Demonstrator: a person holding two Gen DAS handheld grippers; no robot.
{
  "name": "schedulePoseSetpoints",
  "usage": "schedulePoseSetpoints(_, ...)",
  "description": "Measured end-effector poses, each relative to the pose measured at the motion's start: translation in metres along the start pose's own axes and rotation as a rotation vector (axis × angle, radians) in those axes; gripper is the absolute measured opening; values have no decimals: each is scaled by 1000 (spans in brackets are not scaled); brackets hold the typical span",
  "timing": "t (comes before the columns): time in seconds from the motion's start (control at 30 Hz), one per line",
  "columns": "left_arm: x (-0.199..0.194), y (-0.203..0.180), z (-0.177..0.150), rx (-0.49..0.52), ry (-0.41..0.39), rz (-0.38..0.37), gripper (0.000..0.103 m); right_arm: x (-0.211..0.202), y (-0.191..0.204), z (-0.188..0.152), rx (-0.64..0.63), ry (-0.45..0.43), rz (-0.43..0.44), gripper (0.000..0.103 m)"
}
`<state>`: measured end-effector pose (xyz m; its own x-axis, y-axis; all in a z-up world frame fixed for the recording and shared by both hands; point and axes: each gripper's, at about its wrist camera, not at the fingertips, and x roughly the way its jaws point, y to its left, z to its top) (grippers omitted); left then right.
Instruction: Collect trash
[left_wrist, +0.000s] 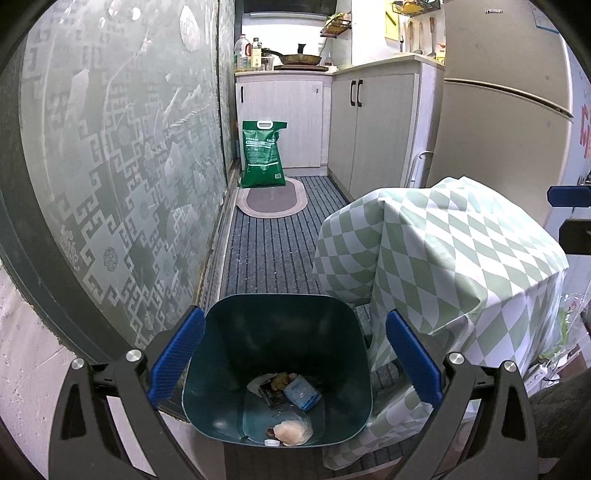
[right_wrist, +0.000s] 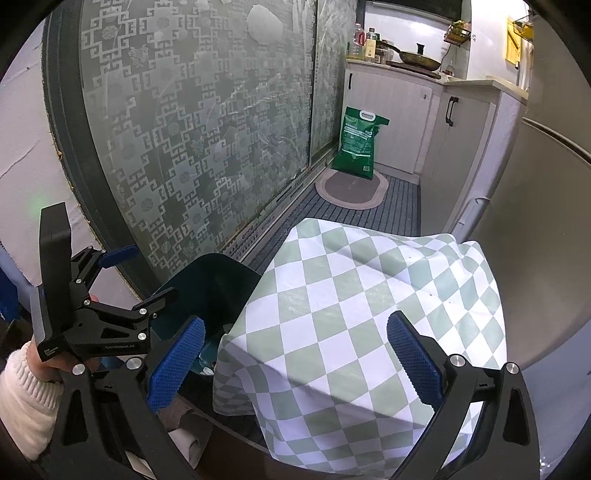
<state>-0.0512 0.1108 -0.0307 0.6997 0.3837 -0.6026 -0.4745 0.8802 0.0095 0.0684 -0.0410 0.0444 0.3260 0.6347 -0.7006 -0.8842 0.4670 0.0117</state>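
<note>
A dark green trash bin (left_wrist: 277, 332) stands on the floor beside a small table. Inside it lie a blue-and-white packet (left_wrist: 301, 393), a dark wrapper (left_wrist: 271, 393), a clear bag with something pale pink (left_wrist: 293, 432) and a white bottle cap (left_wrist: 272, 443). My left gripper (left_wrist: 293, 325) hangs open over the bin's mouth with nothing between its blue pads. My right gripper (right_wrist: 295, 328) is open and empty above the green-and-white checked tablecloth (right_wrist: 351, 295). In the right wrist view the left gripper (right_wrist: 144, 275) is held by a hand in a white sleeve (right_wrist: 26, 391), over the bin (right_wrist: 210, 280).
A patterned frosted glass door (left_wrist: 122, 166) runs along the left. Beyond lie a striped floor mat (left_wrist: 273, 243), an oval rug (left_wrist: 271, 201), a green sack (left_wrist: 263, 155), white kitchen cabinets (left_wrist: 373, 129) and a fridge (left_wrist: 506, 110) on the right.
</note>
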Motion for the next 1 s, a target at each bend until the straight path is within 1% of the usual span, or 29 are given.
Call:
schedulePoseSetpoints(0.3, -4, -2, 2, -8, -15, 4, 100, -1, 0, 0, 1, -3, 1, 100)
schedulePoseSetpoints(0.47, -6, -4, 3, 7, -24, 0, 100, -1, 1, 0, 1, -1, 3, 100)
schedulePoseSetpoints(1.0, -4, -4, 3, 6, -21, -5, 100, -2, 0, 0, 3, -2, 5, 100)
